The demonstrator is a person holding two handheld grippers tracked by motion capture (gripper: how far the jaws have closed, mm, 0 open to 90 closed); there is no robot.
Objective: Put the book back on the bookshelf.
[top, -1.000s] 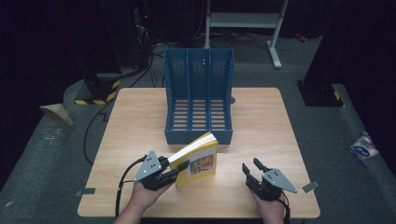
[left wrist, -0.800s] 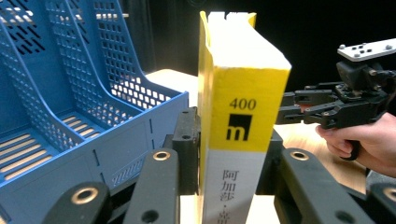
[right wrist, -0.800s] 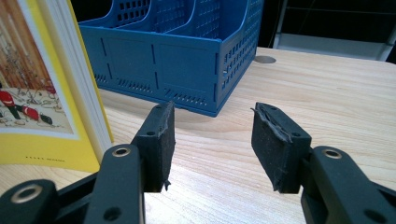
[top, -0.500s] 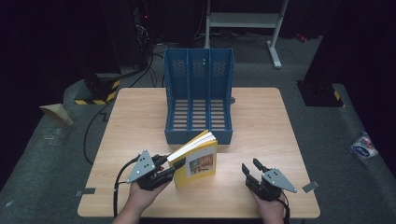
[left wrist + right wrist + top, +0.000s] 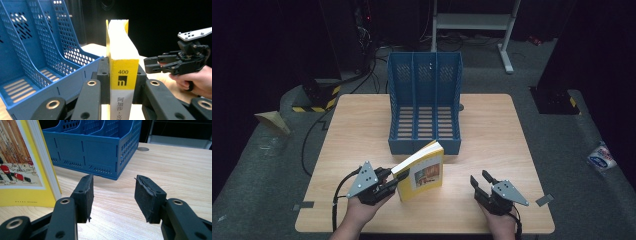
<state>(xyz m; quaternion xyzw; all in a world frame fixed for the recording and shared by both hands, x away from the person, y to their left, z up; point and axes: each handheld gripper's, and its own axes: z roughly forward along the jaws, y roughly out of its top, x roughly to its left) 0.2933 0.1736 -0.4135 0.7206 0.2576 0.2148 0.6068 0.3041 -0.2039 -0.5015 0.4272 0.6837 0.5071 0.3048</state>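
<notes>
Table [image 5: 362,125]: pale wood-grain top, rounded corners, on grey carpet in a dark room with cables and a white metal frame [image 5: 472,22] behind.

File rack [image 5: 424,107]: blue perforated plastic, three compartments, slatted floor, at the table's middle.

Book [image 5: 422,172]: yellow paperback, illustrated cover, thick cream page block; upright near the front edge, just before the rack (spine toward the left gripper).

Left gripper [image 5: 389,182]: black jaws, grey three-cornered plate; jaws have just been closing and now clamp the book's spine.

Right gripper [image 5: 482,181]: padded jaws partly apart, nothing between, well right of the book.
</notes>
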